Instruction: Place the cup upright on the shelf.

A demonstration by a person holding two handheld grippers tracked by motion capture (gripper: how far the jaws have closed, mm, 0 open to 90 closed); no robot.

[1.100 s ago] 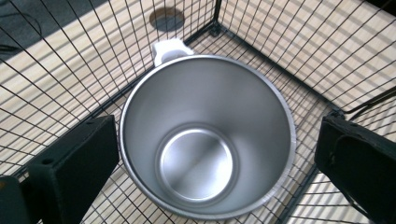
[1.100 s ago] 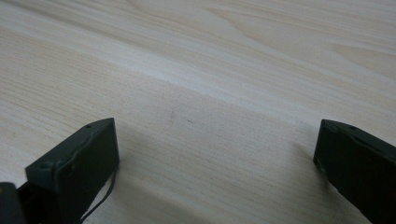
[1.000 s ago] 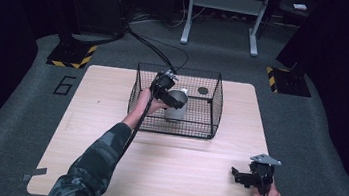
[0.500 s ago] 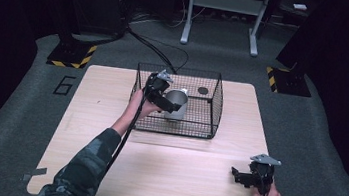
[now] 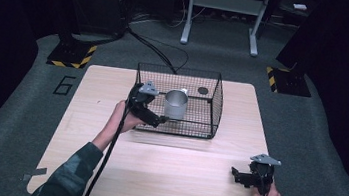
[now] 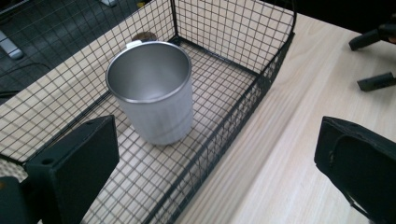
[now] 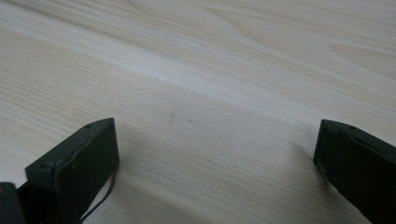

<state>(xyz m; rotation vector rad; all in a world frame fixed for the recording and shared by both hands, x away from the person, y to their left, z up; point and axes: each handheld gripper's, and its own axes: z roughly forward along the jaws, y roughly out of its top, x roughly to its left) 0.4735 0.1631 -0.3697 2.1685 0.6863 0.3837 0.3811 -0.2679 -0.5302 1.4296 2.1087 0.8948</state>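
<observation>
A metal cup [image 5: 175, 104] stands upright inside a black wire basket [image 5: 216, 90] in the upper middle of the high view, its long axis vertical and its open mouth facing up. In the left gripper view the cup [image 6: 152, 91] sits in the upper left of the frame, its rim a bright ring and its inside bare; a small tab at the far edge of the rim is partly cut off by the cup's own wall, so its shape is hard to make out. A small dark round thing [image 5: 203, 90] lies on the basket floor toward the far right corner; in the left gripper view only a sliver of it peeks out behind the cup's rim.

The left gripper [image 5: 157, 122] is at the basket's near left edge, just beside the cup, with its jaws spread wide and nothing between them. In its own view one jaw lies over the basket floor and the other over the bare wooden table [image 6: 299, 107]; both are cut off by the bottom edge of the frame.

The right gripper [image 5: 234, 174] rests low at the lower right of the high view, well apart from the basket, its jaws likewise spread and empty over plain wood grain.
</observation>
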